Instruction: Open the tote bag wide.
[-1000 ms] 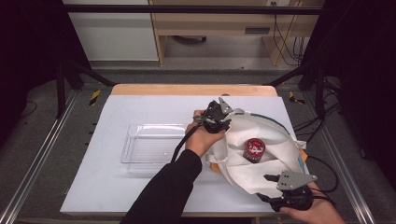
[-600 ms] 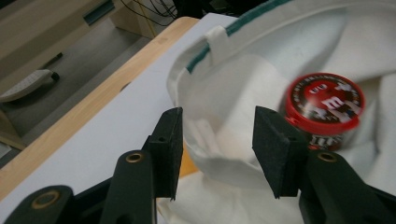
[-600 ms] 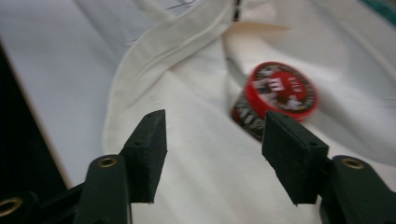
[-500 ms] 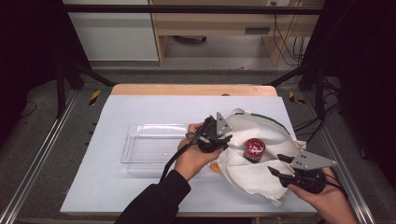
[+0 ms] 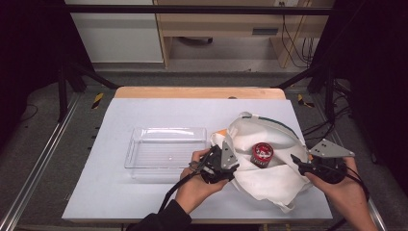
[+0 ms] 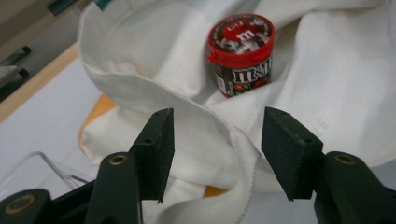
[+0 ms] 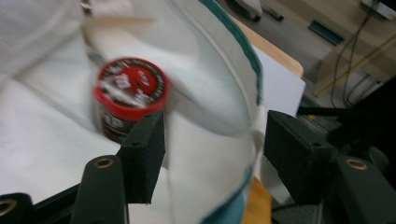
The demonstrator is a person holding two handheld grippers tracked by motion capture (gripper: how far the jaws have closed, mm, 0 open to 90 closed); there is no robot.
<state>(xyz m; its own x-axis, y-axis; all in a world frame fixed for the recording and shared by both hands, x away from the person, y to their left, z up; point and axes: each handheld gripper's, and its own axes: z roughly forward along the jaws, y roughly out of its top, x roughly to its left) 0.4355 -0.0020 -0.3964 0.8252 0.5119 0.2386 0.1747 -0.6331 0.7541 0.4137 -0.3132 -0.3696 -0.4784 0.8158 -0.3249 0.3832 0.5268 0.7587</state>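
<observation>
A white cloth bag [image 5: 269,180] with a green-trimmed rim lies open on the right of the table. Inside it a red-lidded M&M's tub [image 5: 262,153] stands upright, clear in the left gripper view [image 6: 240,53] and blurred in the right gripper view [image 7: 128,95]. My left gripper [image 5: 234,164] sits at the bag's near-left side. Its jaws have just been opening, and a loose fold of the bag [image 6: 205,126] lies between them unpressed. My right gripper [image 5: 295,161] is at the bag's right edge. Its jaws have also just been opening, with the bag's rim [image 7: 252,121] between them unpinched.
A clear plastic tray [image 5: 166,149] lies left of the bag, next to my left hand. Something orange [image 5: 220,132] pokes out from under the bag's left side. The table's right edge runs close to my right hand, with cables and black stands beyond.
My left gripper has come from the bag's far side back to its near-left side, its jaws wider apart. My right hand has lifted from the front corner up to the bag's right edge.
</observation>
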